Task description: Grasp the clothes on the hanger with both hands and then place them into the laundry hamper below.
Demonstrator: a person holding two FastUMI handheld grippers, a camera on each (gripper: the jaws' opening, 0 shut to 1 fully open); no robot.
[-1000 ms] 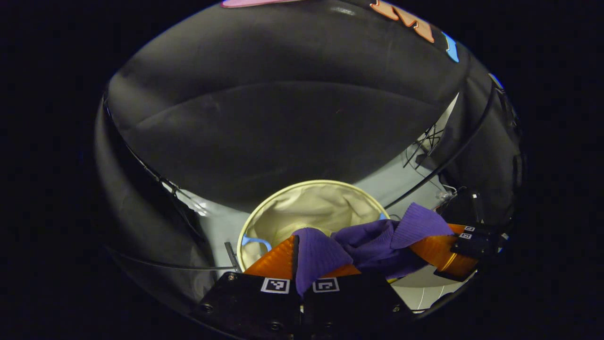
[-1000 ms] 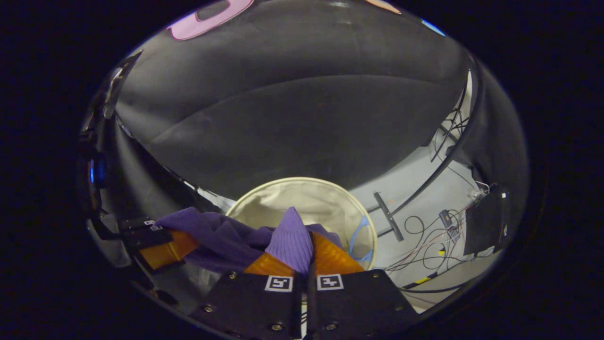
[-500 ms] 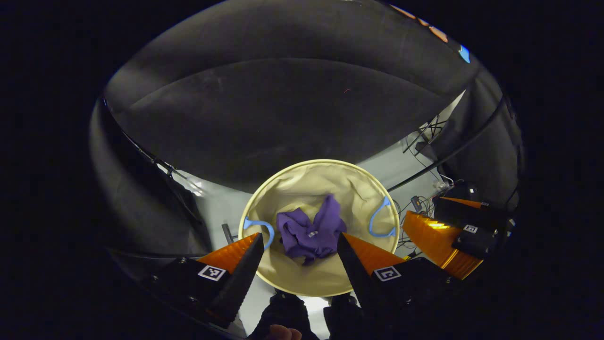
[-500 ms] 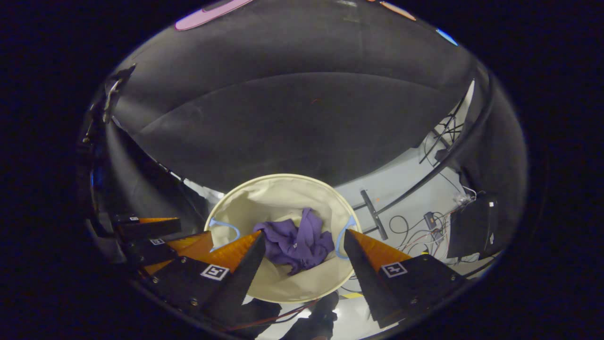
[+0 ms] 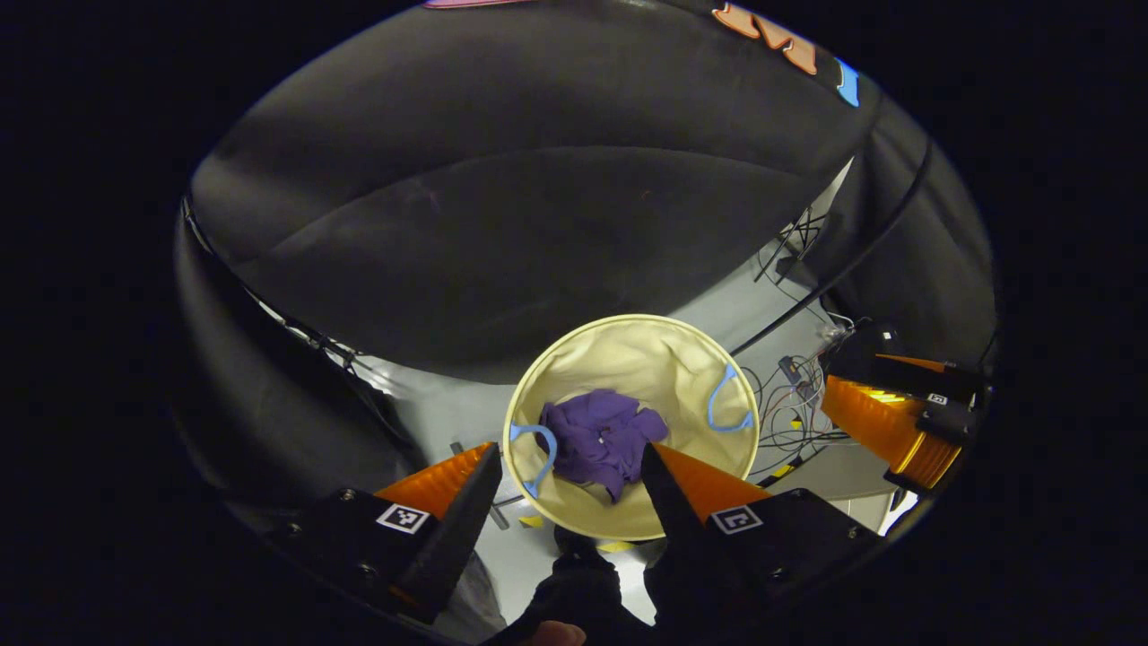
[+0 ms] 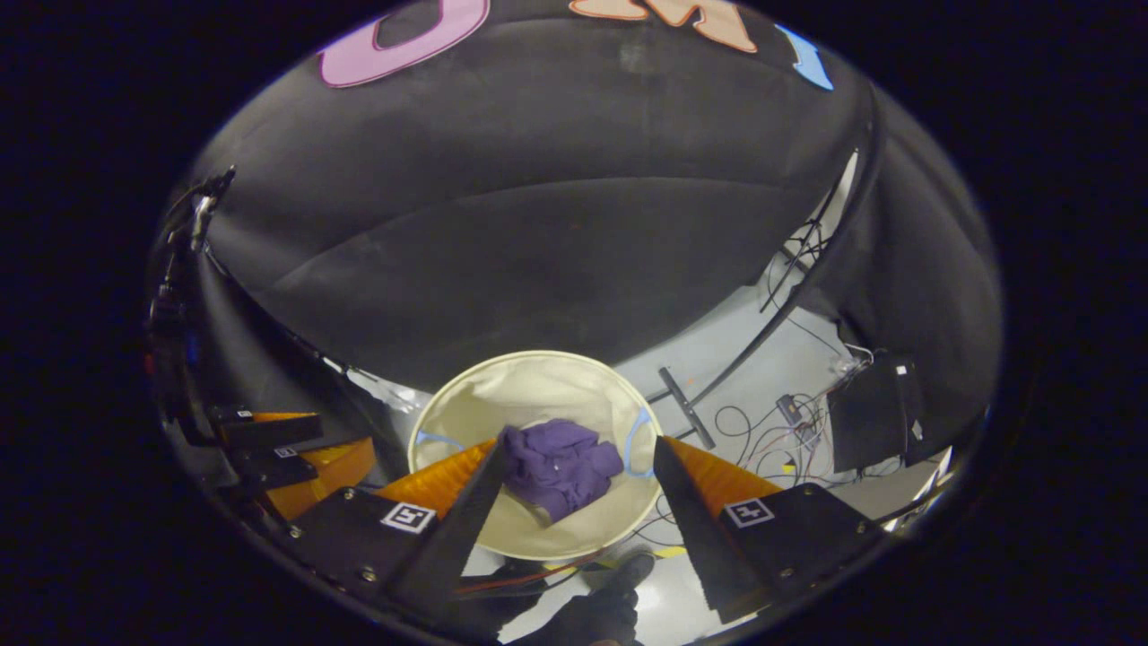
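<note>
The purple garment has been released by both grippers and now lies crumpled inside the cream laundry hamper. The jaws of the left gripper and the right gripper are held wide apart and empty above it, so the placing is judged done.

Purple clothes in cream hamper with blue handles.

Left gripper hides part of hamper rim.
</note>
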